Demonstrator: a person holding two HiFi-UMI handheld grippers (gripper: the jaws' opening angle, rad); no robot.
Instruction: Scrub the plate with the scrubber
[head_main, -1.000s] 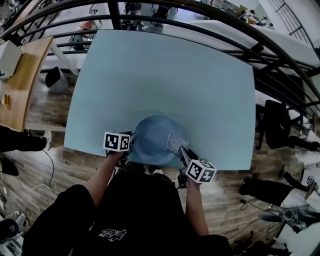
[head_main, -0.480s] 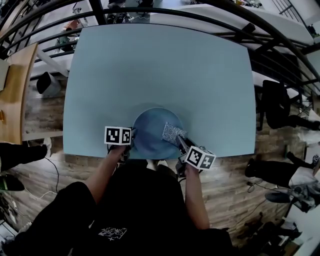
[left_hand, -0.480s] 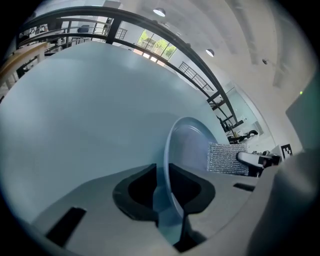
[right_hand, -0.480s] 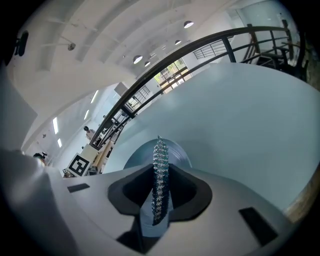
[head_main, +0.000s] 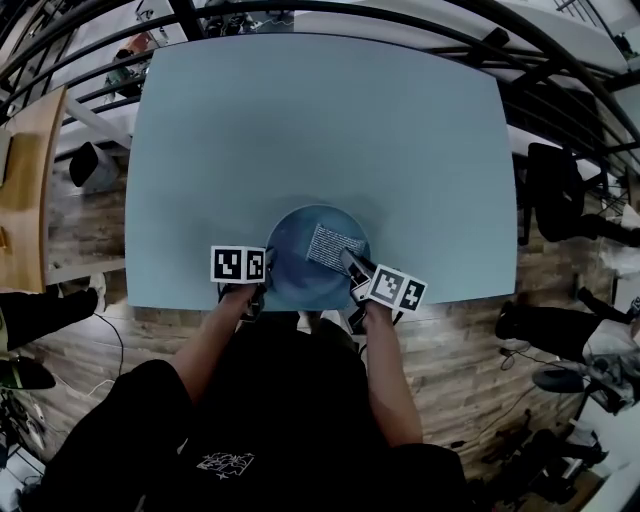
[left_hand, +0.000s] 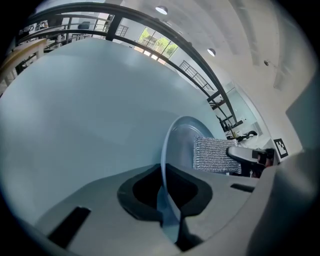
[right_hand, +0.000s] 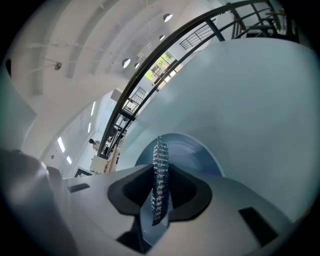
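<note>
Head view: plate (head_main: 292, 265) sits at the worktop's (head_main: 320, 130) near edge, right in front of the person. Left hand-held gripper (head_main: 262, 288) has just been closing and now pinches the plate's left rim. Right hand-held gripper (head_main: 350, 263) clamps the scrubber (head_main: 328, 245), which lies over the plate's right half, ahead-left of its tips. Both point forward-down. Likely stroke: right one, toward plate centre.

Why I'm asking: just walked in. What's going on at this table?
A person works with two handheld grippers at a table. The left gripper has just been closing on the blue plate at its near rim, steadying it. The right gripper pinches a silver mesh scrubber over the plate's inside; scrubbing contact can't be confirmed.
</note>
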